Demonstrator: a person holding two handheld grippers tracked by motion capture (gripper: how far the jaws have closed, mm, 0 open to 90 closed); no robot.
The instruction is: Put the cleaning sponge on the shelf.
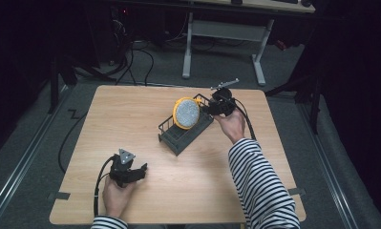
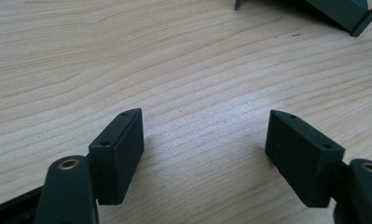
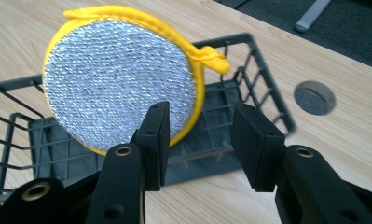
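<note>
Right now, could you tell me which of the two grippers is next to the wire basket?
The right gripper, open, is beside the basket where the yellow-rimmed scrubbing pad stands on edge. The left gripper rests apart over bare table, open.

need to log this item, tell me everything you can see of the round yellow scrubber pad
The scrubber pad is round, with a silver, glittery mesh face, a yellow fabric rim and a small yellow loop at its edge. It stands on edge, tilted, inside the dark wire basket, resting on the basket's floor. The open right gripper doesn't grip it.
</note>
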